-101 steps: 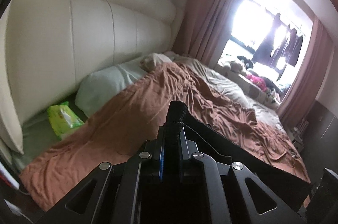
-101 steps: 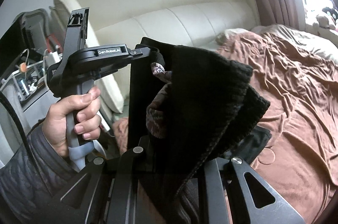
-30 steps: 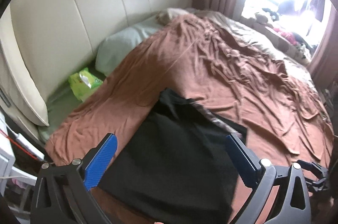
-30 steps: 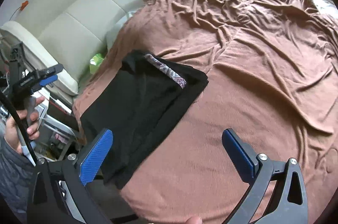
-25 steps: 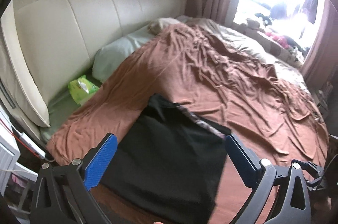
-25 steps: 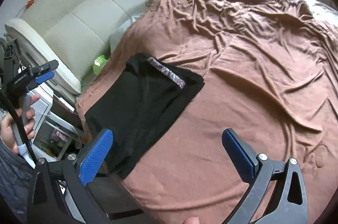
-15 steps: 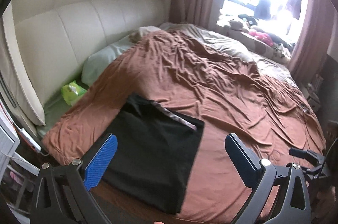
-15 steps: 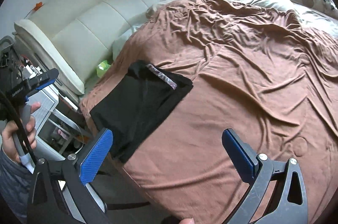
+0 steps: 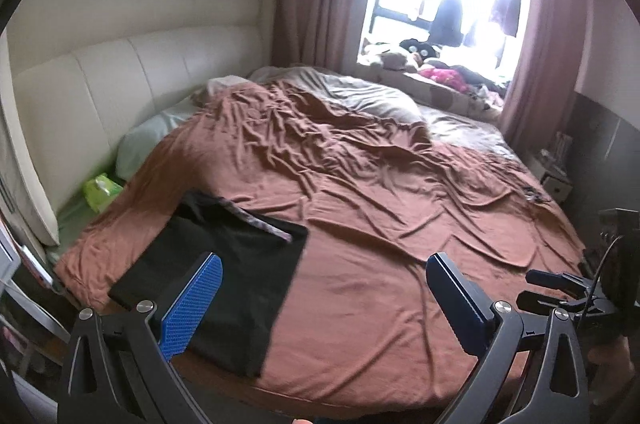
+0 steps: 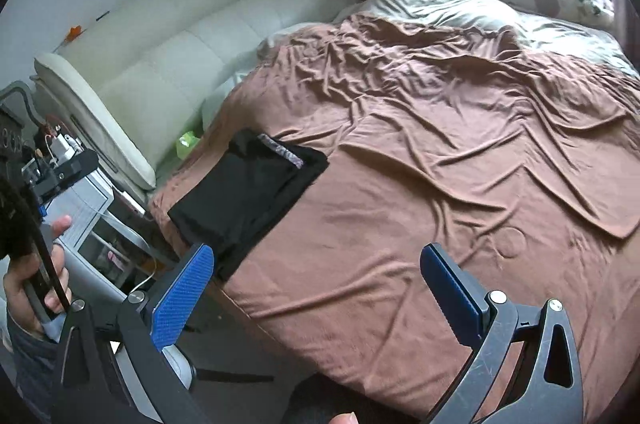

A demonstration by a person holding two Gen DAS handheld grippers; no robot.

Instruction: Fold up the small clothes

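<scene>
A black garment (image 9: pixel 236 264) lies flat as a folded rectangle on the brown bedspread (image 9: pixel 380 208) near the bed's near left corner, with a patterned strip along its far edge. The right wrist view shows the same black garment (image 10: pixel 248 196) at the bed's edge. My left gripper (image 9: pixel 320 300) is open and empty, raised well back from the garment. My right gripper (image 10: pixel 316 288) is open and empty too, also high above the bed. Blue pads (image 9: pixel 192 304) face each other wide apart.
A cream padded headboard (image 9: pixel 120 84) runs along the left. A green tissue pack (image 9: pixel 102 190) lies beside a pale pillow (image 9: pixel 148 140). Grey bedding (image 9: pixel 360 96), a bright window with curtains and soft toys sit at the back. A person's hand (image 10: pixel 36 264) holds the other gripper.
Both grippers let go of the black garment, which now lies folded on the bed. Both have since pulled back and up, so the garment looks smaller and farther.
</scene>
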